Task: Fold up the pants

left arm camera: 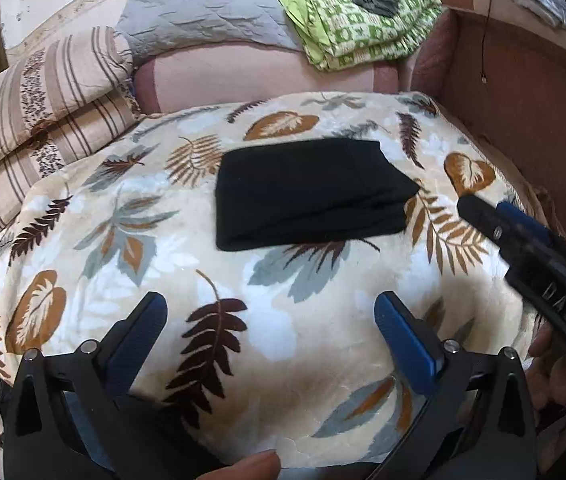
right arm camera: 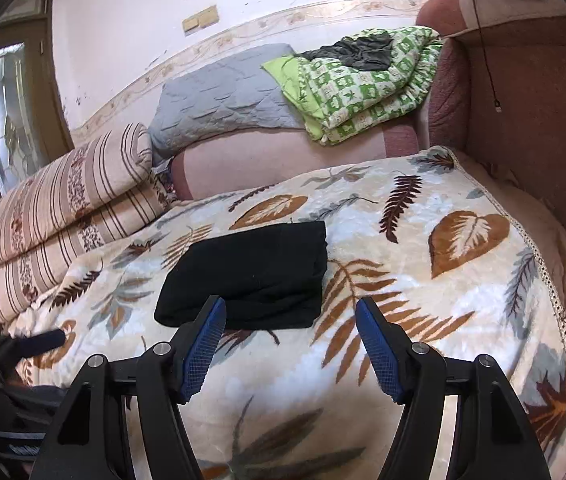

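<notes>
The black pants [left arm camera: 307, 194] lie folded into a compact rectangle on the leaf-patterned blanket [left arm camera: 243, 312]. They also show in the right wrist view [right arm camera: 251, 276]. My left gripper [left arm camera: 271, 308] is open and empty, held back from the pants over the blanket. My right gripper [right arm camera: 291, 312] is open and empty, just short of the pants' near edge. The right gripper also shows at the right of the left wrist view [left arm camera: 523, 236]. The left gripper's tip shows at the far left of the right wrist view [right arm camera: 39, 340].
Striped folded quilts [right arm camera: 67, 216] are stacked at the left. A grey quilt [right arm camera: 223, 100] and a green patterned blanket [right arm camera: 367, 92] lie on the sofa back. The red-brown sofa arm [right arm camera: 523, 100] rises at the right.
</notes>
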`<state>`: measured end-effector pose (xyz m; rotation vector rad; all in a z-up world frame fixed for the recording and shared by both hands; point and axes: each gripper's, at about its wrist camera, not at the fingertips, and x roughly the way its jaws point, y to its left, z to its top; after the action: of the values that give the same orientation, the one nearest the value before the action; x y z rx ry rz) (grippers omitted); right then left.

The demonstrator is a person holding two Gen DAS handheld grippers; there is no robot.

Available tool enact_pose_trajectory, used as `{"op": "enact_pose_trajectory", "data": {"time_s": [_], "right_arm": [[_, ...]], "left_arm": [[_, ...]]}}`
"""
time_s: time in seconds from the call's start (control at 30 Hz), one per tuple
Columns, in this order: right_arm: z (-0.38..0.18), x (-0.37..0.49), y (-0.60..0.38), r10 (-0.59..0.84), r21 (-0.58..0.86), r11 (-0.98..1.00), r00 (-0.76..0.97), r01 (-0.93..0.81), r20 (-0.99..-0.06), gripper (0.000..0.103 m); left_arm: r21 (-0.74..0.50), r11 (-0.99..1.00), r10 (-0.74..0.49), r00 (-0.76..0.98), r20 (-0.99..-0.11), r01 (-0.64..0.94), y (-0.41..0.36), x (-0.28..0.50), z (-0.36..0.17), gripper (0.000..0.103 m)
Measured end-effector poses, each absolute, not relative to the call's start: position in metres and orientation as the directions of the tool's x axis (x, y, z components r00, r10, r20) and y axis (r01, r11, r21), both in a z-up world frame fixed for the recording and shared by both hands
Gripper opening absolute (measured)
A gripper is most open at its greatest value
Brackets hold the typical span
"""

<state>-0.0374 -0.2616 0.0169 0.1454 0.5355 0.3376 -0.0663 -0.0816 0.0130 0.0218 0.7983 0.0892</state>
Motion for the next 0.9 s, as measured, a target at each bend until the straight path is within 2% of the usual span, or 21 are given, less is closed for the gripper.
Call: {"op": "enact_pose_trajectory", "data": {"time_s": [0.33,0.57,0.9], "right_arm": [[0.014,-0.035,-0.251,0.325,0.185,0.946,0.808,-0.268,-0.492,0.069],[0.01,-0.034,-0.232,0.299,0.105,0.952,0.806,-0.286,-0.511,0.07],[0.004,-0.031,-0.223,0.283,0.079,0.955,0.798,-0.287,-0.532,0.075]], "left_arm": [[0.049,0.998,0.068,0.68,-0.73,-0.048,-0.077,-0.032,-0.021,0.103],[-0.017,0.998,0.029,0.654,-0.756,-0.064,-0.061,-0.022,-0.041,0.103],[-0.099,0.993,-0.035,0.644,-0.764,-0.064,-0.052,-0.019,-0.044,0.103]]}}
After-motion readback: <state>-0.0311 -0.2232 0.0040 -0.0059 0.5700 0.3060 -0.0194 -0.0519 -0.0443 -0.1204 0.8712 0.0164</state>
